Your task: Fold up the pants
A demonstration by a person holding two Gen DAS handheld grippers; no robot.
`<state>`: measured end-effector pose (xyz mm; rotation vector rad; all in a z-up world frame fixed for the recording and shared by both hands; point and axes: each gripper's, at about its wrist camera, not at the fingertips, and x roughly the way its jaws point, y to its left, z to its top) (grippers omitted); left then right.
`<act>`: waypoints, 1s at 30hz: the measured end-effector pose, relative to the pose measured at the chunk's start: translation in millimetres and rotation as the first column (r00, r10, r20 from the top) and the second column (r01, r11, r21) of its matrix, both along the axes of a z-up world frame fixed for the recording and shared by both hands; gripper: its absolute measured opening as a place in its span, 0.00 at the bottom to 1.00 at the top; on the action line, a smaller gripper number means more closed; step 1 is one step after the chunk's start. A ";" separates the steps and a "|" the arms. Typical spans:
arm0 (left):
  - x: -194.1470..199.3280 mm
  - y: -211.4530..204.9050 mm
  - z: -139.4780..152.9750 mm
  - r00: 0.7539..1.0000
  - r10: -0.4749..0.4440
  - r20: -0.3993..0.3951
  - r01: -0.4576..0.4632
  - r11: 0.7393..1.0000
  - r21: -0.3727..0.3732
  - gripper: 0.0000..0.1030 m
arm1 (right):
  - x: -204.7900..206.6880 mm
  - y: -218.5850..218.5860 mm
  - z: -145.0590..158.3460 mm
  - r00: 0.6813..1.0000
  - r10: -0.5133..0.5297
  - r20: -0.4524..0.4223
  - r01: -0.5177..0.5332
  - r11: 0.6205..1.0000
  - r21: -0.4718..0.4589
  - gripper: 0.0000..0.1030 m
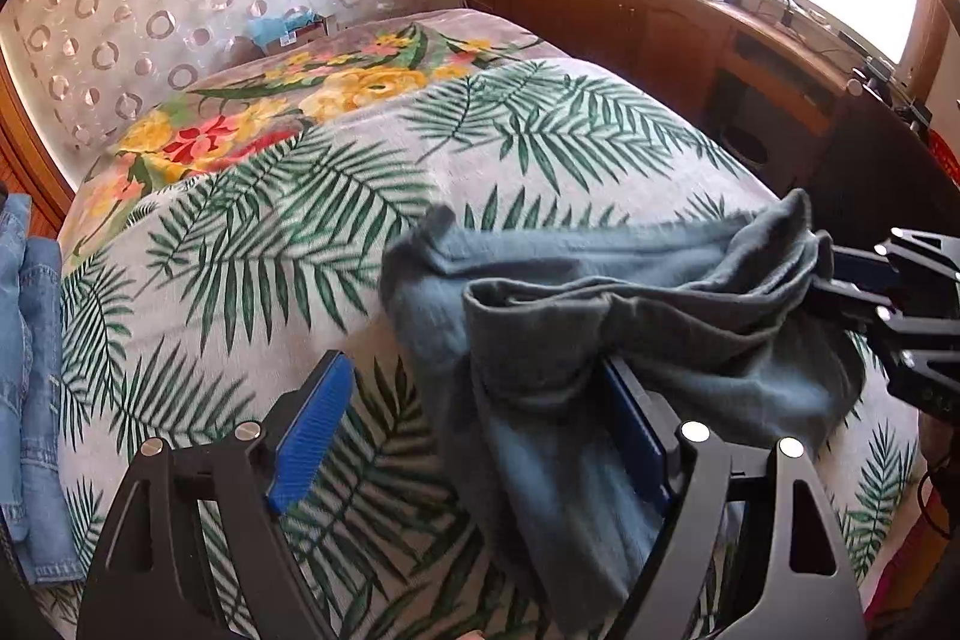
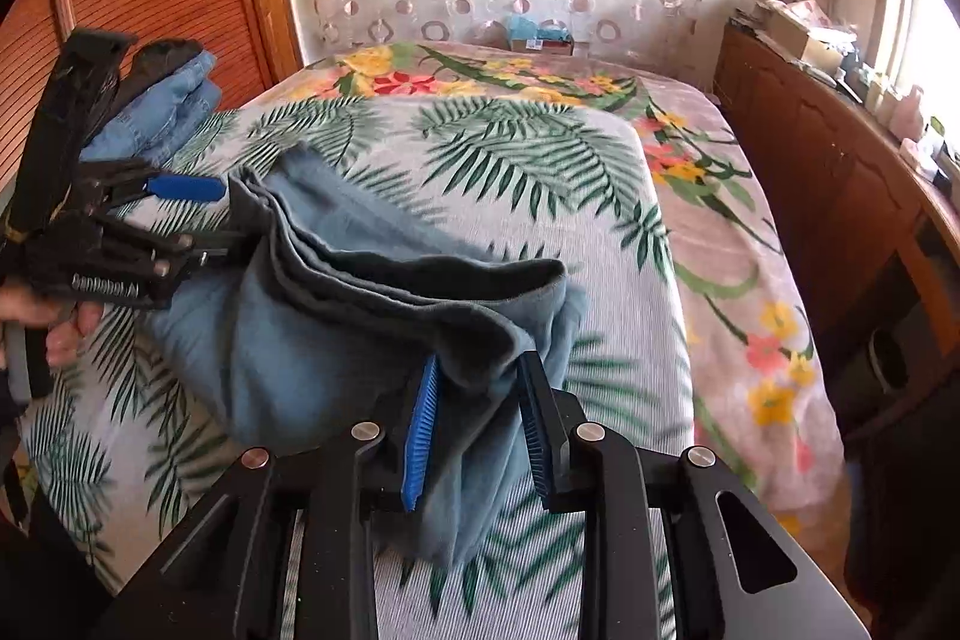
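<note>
Your right tool (image 2: 477, 421) pinches one end of the grey-blue pants (image 2: 372, 316) and your spread left tool (image 1: 474, 430) carries the other, lifting them over the bed (image 2: 540, 147) to fold.

Grey-blue pants (image 1: 600, 280) lie on a green palm-leaf blanket (image 1: 270, 232); folded jeans (image 1: 30, 340) are light blue.
</note>
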<state>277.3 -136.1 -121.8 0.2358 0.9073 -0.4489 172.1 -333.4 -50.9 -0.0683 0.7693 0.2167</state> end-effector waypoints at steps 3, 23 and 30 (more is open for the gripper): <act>4.6 -2.2 2.7 1.000 0.006 0.009 -0.006 1.000 -0.003 0.80 | 13.7 -4.1 3.0 0.999 -0.030 0.017 0.029 0.999 0.030 0.27; -3.5 4.2 8.2 0.997 -0.079 0.009 0.080 0.987 -0.138 0.31 | 32.2 -20.0 -3.1 1.000 -0.011 0.010 0.010 0.992 0.128 0.12; -3.6 0.2 11.6 0.995 -0.094 0.037 0.098 0.986 -0.134 0.10 | 27.8 -24.5 2.9 0.995 -0.057 0.076 0.045 0.987 0.155 0.07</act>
